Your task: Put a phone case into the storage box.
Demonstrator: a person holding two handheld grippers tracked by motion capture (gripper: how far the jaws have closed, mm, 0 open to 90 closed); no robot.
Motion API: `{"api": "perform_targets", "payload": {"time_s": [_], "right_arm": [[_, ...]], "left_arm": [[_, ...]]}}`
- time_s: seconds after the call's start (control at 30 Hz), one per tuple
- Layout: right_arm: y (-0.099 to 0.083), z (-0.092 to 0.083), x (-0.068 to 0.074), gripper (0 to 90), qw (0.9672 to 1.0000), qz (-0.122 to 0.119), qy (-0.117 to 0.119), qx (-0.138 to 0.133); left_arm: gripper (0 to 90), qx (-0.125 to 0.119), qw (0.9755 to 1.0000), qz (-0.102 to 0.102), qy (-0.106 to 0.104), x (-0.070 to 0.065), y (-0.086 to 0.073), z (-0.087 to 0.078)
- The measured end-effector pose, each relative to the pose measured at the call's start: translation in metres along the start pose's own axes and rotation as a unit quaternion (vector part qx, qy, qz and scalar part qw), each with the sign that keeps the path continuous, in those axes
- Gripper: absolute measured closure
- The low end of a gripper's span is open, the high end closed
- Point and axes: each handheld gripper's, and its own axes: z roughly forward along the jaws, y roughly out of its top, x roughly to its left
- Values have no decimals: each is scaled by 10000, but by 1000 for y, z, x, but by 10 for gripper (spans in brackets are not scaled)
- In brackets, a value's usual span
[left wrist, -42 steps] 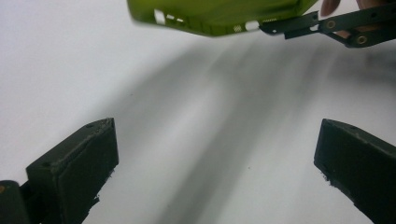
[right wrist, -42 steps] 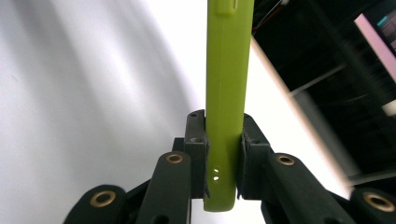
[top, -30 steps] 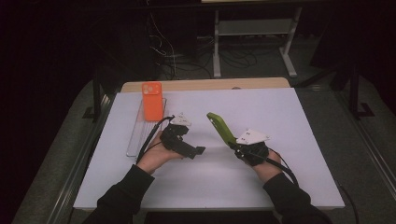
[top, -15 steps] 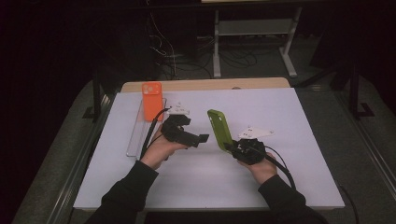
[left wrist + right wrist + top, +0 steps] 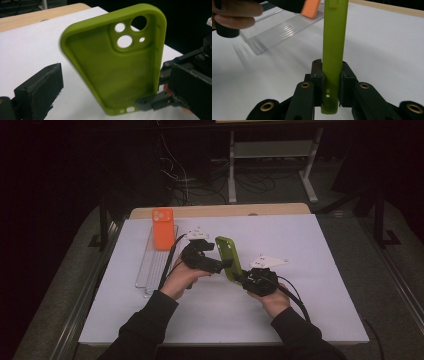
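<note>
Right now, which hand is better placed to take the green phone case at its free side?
Left: its tongs stand open around the green phone case, which the right tongs already clamp at its bottom end.

The high view looks forward and down over my forearms onto the whole bench (image 5: 310, 270). The camera on my left hand-held gripper (image 5: 220, 266) faces the green phone case (image 5: 120, 67) close up; my right one's sees its edge, closer still.
</note>
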Motion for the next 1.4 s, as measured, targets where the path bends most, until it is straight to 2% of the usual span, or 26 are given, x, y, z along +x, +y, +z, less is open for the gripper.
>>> {"api": "perform_targets", "payload": {"time_s": [0.1,0.27,0.33,0.43,0.47,0.63,0.73,0.77,1.0,1.03,1.07,1.13,1.23,1.4], "right_arm": [[1,1,2,760,10000,-25,35,-27],[2,1,4,759,10000,-5,80,-41],[1,1,4,760,10000,-35,67,-40],[1,1,4,760,10000,1,41,-8],[1,0,3,759,10000,-10,23,-23],[0,0,3,759,10000,-43,-28,2],[0,1,3,759,10000,-30,-32,55],[-1,2,3,759,10000,-48,-34,50],[-1,5,5,747,9999,-104,13,69],[0,5,4,714,9999,-97,45,62],[0,4,4,645,9999,-84,96,76],[0,2,1,516,9998,-52,108,134],[0,-4,-6,429,9997,83,135,200],[-4,-18,-21,315,9995,5,-52,305]], "left_arm": [[0,-13,10000,61,-18,-1,2,5],[0,-62,9999,-24,-91,-1,2,12],[0,-71,9999,23,-102,-1,2,14],[54,-166,9999,18,-35,-1,2,14],[79,-204,9998,-58,-51,-1,2,14],[90,-169,9998,48,-57,0,2,15],[109,-202,9997,-41,-116,-1,2,15],[120,-279,9994,-138,-175,-2,2,14],[151,-277,9994,-100,-162,-3,4,11],[151,-246,9996,-56,-114,-3,5,10],[153,-213,9998,41,-40,-2,6,9],[154,-276,9996,-5,4,1,9,6],[154,-271,9995,-72,168,7,16,-3],[154,-260,9985,-69,470,19,29,-23]]}}
